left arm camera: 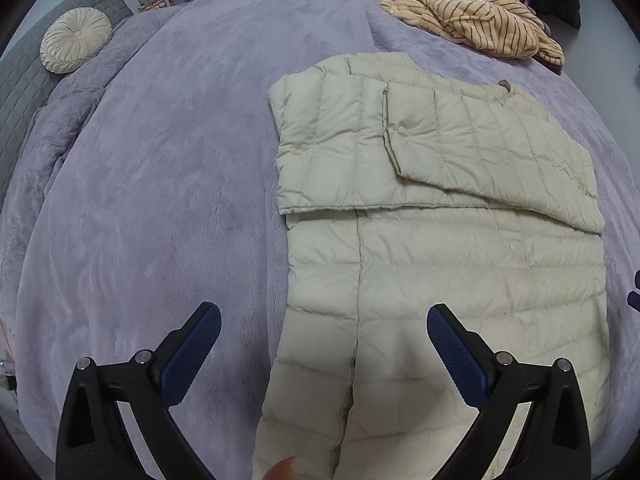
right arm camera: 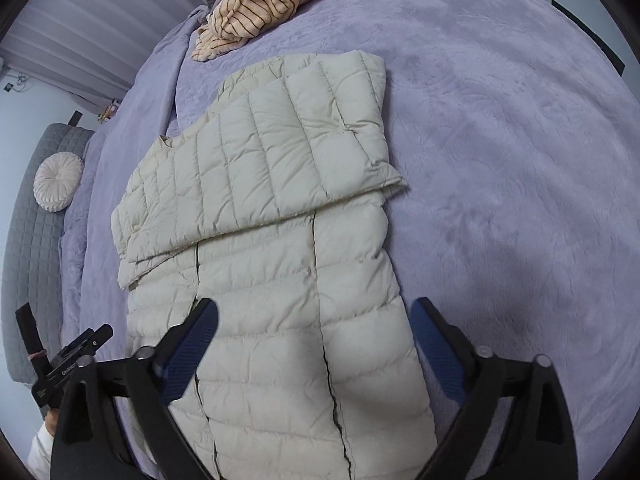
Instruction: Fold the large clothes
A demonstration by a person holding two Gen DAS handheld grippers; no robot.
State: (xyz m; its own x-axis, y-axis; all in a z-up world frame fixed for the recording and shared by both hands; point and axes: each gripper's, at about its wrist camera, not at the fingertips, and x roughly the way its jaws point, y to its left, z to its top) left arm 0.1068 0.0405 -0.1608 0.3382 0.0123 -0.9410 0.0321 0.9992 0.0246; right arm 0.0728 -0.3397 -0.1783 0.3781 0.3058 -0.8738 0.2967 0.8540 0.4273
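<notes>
Right beneath both tools lies the cream quilted jacket, spread flat on the lavender blanket. The left gripper hangs with its blue-padded fingers spread wide and holding nothing — its left finger is over bare blanket, its right one over the jacket's lower body. The right gripper is spread just as wide and equally empty, its left finger over the jacket, its right one over the jacket's edge. Ahead of the tips, both sleeves are folded across the chest, overlapping. Farther ahead, past the collar, a striped tan garment sits crumpled — apart from the jacket. Far off to the left, a round pleated cushion rests against a grey quilted headboard.
</notes>
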